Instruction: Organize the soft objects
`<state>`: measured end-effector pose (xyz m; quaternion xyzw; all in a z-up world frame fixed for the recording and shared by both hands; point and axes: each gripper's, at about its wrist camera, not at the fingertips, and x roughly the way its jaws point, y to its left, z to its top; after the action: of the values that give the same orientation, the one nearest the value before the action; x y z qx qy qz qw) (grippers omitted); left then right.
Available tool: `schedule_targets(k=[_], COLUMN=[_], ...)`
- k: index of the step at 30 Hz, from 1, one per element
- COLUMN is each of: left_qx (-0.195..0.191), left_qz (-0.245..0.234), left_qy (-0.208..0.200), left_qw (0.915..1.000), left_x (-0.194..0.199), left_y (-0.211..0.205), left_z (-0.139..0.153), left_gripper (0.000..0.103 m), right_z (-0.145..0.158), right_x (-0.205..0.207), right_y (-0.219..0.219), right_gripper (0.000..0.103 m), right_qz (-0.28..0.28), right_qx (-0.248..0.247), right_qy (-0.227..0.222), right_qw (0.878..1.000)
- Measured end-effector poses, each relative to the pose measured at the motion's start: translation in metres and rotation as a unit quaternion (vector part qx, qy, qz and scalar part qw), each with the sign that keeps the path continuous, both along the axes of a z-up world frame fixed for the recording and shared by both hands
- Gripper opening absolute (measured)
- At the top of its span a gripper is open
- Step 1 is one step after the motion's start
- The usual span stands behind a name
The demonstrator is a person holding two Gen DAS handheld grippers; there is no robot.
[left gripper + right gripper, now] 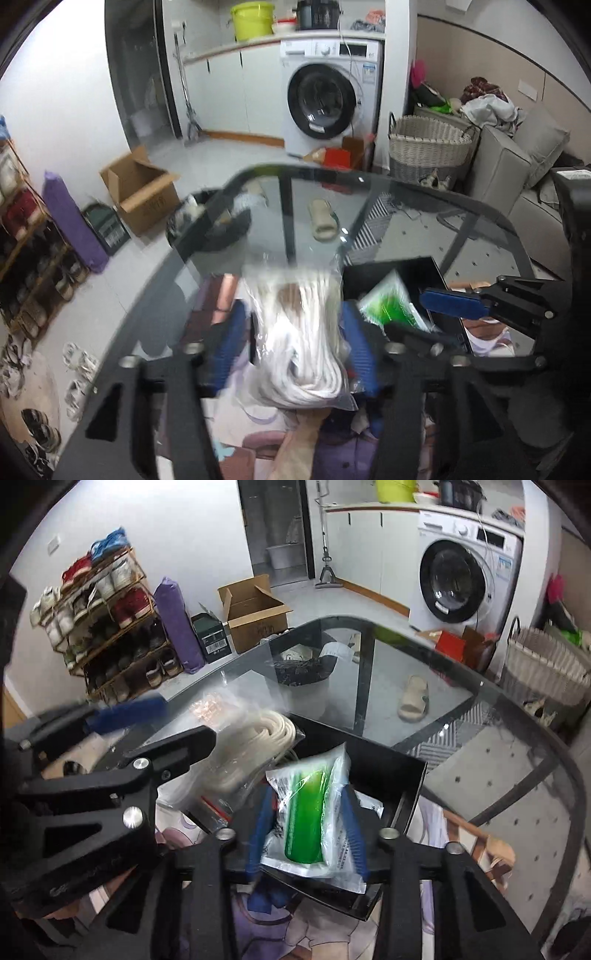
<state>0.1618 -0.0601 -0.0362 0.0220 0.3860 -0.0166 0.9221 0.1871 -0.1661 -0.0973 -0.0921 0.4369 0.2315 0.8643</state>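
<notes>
**Two bags between parted pads, over the box edge**

Blue pads of the left tool (295, 343) flank the bagged white rope (303, 332), parted and not pressing. Right tool (306, 827), likewise partly open, straddles the green packet (314, 812) over the black box (406, 775) on the glass tabletop (517, 775). Unclamped, either slippery bag may slide and miss the box.

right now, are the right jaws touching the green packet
Cannot tell. In the right wrist view the green packet sits between the right gripper's jaws, its wrapper edges blurred against both; neither contact nor gap shows plainly.
</notes>
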Motion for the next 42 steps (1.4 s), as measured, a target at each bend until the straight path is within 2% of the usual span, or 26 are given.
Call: schedule_targets(k=[1,3,4,5,6,7,8,12,14,15,17,20,22,25,30,35,42], left_qx=[0.006,0.013,0.015,0.018,0.02,0.02,0.02,0.01,0.006,0.004,0.002,-0.008,-0.008,-0.015,-0.022,-0.017,-0.022], left_qz=[0.003,0.008,0.017,0.027,0.039,0.055,0.065,0.088,0.101,0.104,0.113,0.121,0.117,0.12,0.102,0.106,0.118], left_qy=[-0.01,-0.032,-0.048,-0.061,-0.073,-0.091,-0.101,-0.128,-0.135,-0.139,-0.148,-0.167,-0.173,-0.185,-0.178,-0.177,-0.175], left_qw=[0.9999,0.9994,0.9986,0.9976,0.9963,0.9942,0.9926,0.9879,0.9857,0.9848,0.9824,0.9784,0.9778,0.9753,0.9784,0.9784,0.9773], left_x=[-0.002,-0.008,-0.013,-0.017,-0.022,-0.029,-0.033,-0.052,-0.06,-0.065,-0.075,-0.093,-0.105,-0.123,-0.133,-0.135,-0.136], left_y=[0.001,0.003,0.004,0.009,0.012,0.016,0.02,0.032,0.036,0.038,0.041,0.04,0.037,0.036,0.034,0.034,0.043], left_z=[0.003,0.008,0.012,0.013,0.015,0.018,0.02,0.024,0.024,0.024,0.023,0.019,0.014,0.01,0.005,0.005,0.005], left_gripper=[0.06,0.061,0.065,0.068,0.079,0.088,0.091,0.092,0.093,0.093,0.093,0.093,0.103,0.103,0.103,0.103,0.103], right_z=[0.002,0.008,0.012,0.017,0.02,0.025,0.029,0.044,0.05,0.054,0.057,0.059,0.06,0.059,0.058,0.064,0.065], right_x=[0.0,-0.006,-0.009,-0.014,-0.02,-0.025,-0.032,-0.063,-0.079,-0.093,-0.11,-0.128,-0.138,-0.152,-0.17,-0.169,-0.166], right_y=[0.0,-0.003,-0.005,-0.009,-0.013,-0.016,-0.019,-0.027,-0.03,-0.035,-0.046,-0.062,-0.072,-0.084,-0.098,-0.099,-0.088], right_gripper=[0.05,0.053,0.055,0.061,0.067,0.078,0.084,0.086,0.09,0.092,0.099,0.099,0.1,0.101,0.101,0.101,0.101], right_qz=[0.0,-0.002,-0.002,-0.005,-0.008,-0.01,-0.012,-0.009,-0.009,-0.008,-0.011,-0.02,-0.035,-0.046,-0.047,-0.065,-0.048], right_qx=[-0.001,0.015,0.023,0.035,0.043,0.052,0.061,0.085,0.082,0.088,0.11,0.133,0.137,0.136,0.134,0.135,0.13], right_qy=[-0.006,-0.018,-0.022,-0.033,-0.043,-0.053,-0.063,-0.101,-0.13,-0.155,-0.176,-0.192,-0.199,-0.21,-0.231,-0.234,-0.237], right_qw=[1.0,1.0,0.999,0.999,0.998,0.997,0.996,0.991,0.988,0.984,0.978,0.972,0.97,0.967,0.963,0.961,0.962])
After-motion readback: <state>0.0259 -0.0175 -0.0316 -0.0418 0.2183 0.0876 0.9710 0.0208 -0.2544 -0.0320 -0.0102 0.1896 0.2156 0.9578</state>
